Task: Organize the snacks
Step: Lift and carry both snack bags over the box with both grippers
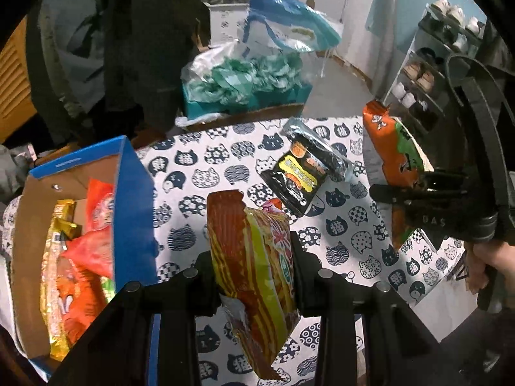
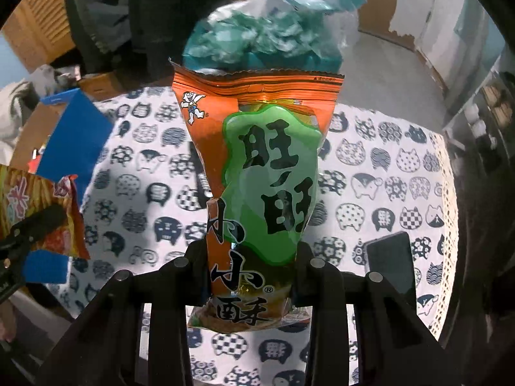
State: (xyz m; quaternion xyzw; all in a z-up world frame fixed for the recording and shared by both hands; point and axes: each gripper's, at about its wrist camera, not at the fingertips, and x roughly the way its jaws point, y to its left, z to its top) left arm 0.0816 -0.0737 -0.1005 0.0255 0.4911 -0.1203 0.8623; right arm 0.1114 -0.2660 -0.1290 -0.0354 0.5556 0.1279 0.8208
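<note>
My left gripper [image 1: 254, 257] is shut on a red-and-yellow striped snack bag [image 1: 254, 273], held in the air above the cat-print tablecloth [image 1: 199, 173]. My right gripper [image 2: 251, 260] is shut on an orange-and-green snack bag [image 2: 267, 167], also lifted off the table; the same bag [image 1: 396, 151] and gripper show at the right of the left wrist view. A black snack pack [image 1: 299, 173] lies on the cloth between them. A blue cardboard box [image 1: 128, 193] at the left holds several orange and gold snack bags [image 1: 80, 257].
A dark phone [image 2: 389, 263] lies on the cloth near the right edge. Behind the table stands a teal box topped with plastic bags [image 1: 244, 83]. A shoe rack [image 1: 428, 74] is at the far right. A hand [image 1: 489, 263] holds the right gripper.
</note>
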